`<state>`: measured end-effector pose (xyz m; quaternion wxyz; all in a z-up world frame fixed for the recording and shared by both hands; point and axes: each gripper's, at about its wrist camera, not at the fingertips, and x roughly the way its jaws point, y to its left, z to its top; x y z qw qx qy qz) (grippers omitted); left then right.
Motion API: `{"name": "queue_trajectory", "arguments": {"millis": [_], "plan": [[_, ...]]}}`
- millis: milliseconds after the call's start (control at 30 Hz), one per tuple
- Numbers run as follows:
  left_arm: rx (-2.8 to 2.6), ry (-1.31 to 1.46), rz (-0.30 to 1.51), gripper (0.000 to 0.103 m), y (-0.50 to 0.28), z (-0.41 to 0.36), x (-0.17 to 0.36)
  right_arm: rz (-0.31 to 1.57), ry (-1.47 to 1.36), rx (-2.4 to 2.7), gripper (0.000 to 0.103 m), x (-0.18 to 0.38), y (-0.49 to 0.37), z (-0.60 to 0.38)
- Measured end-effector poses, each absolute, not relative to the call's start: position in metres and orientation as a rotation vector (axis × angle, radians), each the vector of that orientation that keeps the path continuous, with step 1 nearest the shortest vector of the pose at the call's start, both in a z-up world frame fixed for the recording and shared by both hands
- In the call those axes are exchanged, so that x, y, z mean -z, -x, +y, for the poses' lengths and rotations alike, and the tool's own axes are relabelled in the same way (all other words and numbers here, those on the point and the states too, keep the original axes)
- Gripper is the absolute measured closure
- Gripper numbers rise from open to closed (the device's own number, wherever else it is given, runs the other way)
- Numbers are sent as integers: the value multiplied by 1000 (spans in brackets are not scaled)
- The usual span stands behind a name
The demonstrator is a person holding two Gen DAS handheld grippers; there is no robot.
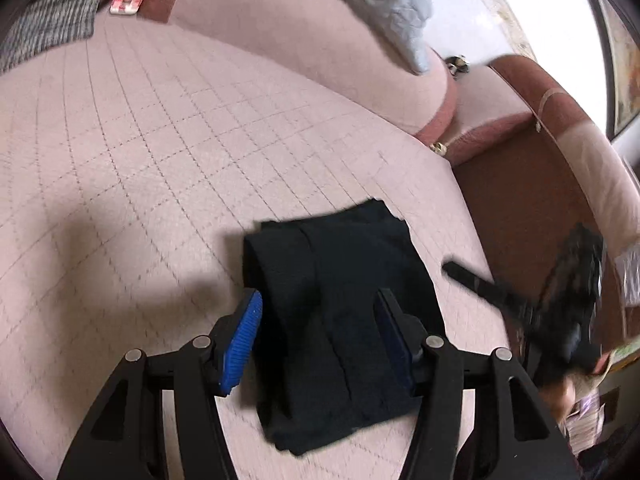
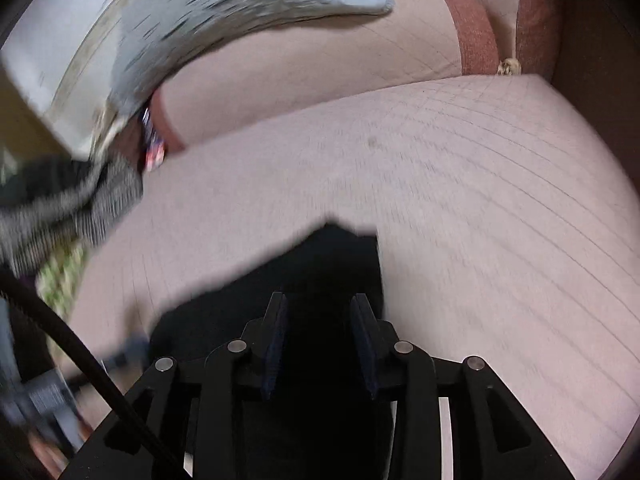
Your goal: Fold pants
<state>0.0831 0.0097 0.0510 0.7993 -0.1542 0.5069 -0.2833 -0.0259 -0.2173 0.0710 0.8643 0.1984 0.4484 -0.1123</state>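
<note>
The black pants (image 1: 340, 304) lie folded into a compact rectangle on the pink quilted sofa seat (image 1: 160, 152). My left gripper (image 1: 318, 304) is open above the bundle, its blue-padded fingers (image 1: 242, 340) either side of it, holding nothing. The right gripper (image 1: 460, 274) shows blurred at the right of the left wrist view, beside the bundle. In the right wrist view the pants (image 2: 340, 264) lie dark under my right gripper (image 2: 320, 308), which is open with nothing held between its fingers. The view is motion-blurred.
The sofa's pink backrest cushion (image 1: 320, 40) has a light grey cloth (image 1: 396, 4) draped over it. A grey knitted fabric (image 1: 52, 20) lies at the seat's far left, next to a red-and-white packet (image 1: 128, 0). The brown armrest (image 1: 520, 184) bounds the seat on the right.
</note>
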Motion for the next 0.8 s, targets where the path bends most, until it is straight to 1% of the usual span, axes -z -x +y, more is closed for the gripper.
{"name": "queue_trajectory", "arguments": {"millis": [100, 133, 167, 200, 267, 300, 333, 467, 567, 667, 800], "plan": [[586, 233, 1112, 44, -60, 0, -38, 943, -286, 280, 66, -59, 73, -181], [575, 217, 1138, 44, -57, -4, -30, 946, -264, 290, 64, -53, 82, -174], [556, 211, 1167, 44, -56, -7, -20, 941, -238, 309, 61, -46, 95, -170], [549, 220, 1182, 43, -55, -5, -15, 937, -214, 323, 55, -39, 104, -166], [561, 268, 1178, 43, -56, 3, -14, 923, -270, 318, 52, -36, 113, -174], [555, 292, 1188, 43, -56, 7, -17, 909, -347, 336, 48, -39, 118, -185], [549, 310, 1185, 43, -55, 12, -22, 889, -391, 354, 48, -43, 124, -191], [499, 227, 1096, 42, -33, 23, -51, 808, -416, 423, 48, -64, 151, -192], [451, 170, 1045, 37, -12, 24, -65, 781, -420, 424, 48, -74, 161, -180], [378, 96, 984, 35, 14, 20, -73, 773, -399, 414, 47, -76, 167, -154], [294, -2, 904, 24, 40, 13, -85, 780, -334, 411, 38, -73, 173, -121]]}}
